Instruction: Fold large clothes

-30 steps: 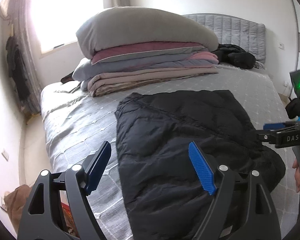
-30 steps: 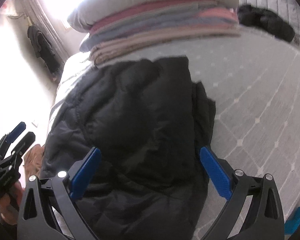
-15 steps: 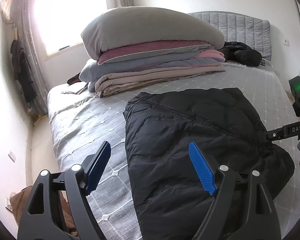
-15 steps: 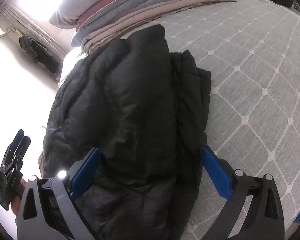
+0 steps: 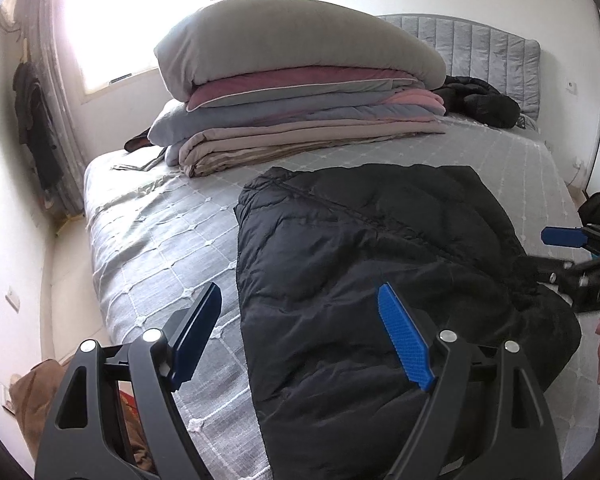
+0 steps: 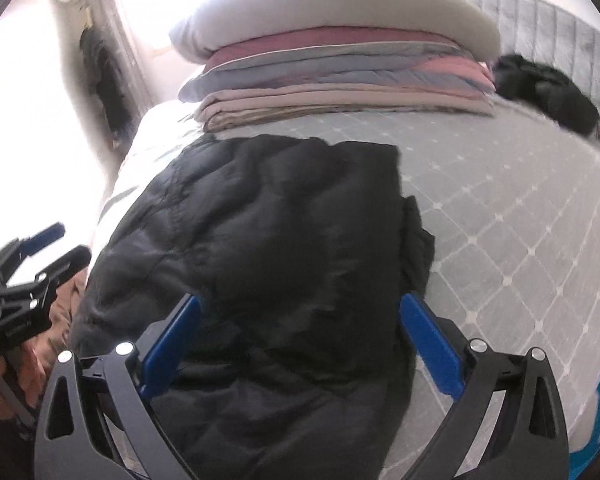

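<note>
Black puffer jacket [image 5: 380, 264] laid folded on the near part of the grey bed [image 5: 152, 240].
Left gripper [image 5: 300, 332] and right gripper [image 6: 300, 340] are held spread wide above it, nothing grasped.

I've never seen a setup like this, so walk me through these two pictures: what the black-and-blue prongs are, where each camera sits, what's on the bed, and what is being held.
No robot here: a person holds a hand-operated gripper in each hand, with a camera on each looking along its blue fingers. One picture is from the left gripper, which also catches the right gripper at its edge; the other is from the right gripper. Both stand open and hold nothing. On the grey quilted bed lies a black puffer jacket, partly folded. Behind it sit a stack of folded bedding and another dark garment.
</note>
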Demonstrator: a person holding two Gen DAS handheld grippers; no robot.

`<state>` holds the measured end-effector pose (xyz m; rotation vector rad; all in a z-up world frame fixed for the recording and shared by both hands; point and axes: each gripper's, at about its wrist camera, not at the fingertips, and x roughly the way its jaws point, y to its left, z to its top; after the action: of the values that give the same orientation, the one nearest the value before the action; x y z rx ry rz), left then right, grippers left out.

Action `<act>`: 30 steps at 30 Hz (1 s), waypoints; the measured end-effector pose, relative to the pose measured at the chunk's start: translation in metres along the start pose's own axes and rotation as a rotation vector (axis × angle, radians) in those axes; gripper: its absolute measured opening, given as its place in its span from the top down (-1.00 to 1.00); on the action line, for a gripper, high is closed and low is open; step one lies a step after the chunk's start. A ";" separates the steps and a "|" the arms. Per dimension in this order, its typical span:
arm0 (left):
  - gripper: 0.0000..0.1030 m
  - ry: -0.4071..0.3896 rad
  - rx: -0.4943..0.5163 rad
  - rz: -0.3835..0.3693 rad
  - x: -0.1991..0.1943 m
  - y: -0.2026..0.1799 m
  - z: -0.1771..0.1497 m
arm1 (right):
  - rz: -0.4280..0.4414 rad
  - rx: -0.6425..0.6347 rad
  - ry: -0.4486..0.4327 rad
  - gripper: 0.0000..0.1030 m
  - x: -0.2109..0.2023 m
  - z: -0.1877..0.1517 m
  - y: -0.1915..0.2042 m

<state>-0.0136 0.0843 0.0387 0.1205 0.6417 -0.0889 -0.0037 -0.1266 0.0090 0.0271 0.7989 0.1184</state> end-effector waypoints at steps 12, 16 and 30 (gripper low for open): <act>-0.55 0.027 -0.052 0.007 0.004 -0.001 0.000 | -0.097 -0.004 -0.040 -0.86 -0.007 0.000 0.016; -0.57 0.037 -0.077 0.005 0.007 0.000 0.000 | -0.102 0.018 -0.049 -0.86 -0.012 0.003 0.013; -0.70 0.064 -0.054 0.040 0.014 -0.008 0.000 | -0.070 0.021 -0.056 -0.86 -0.019 0.006 0.015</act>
<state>-0.0036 0.0755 0.0293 0.0844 0.7043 -0.0289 -0.0140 -0.1140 0.0273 0.0223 0.7448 0.0433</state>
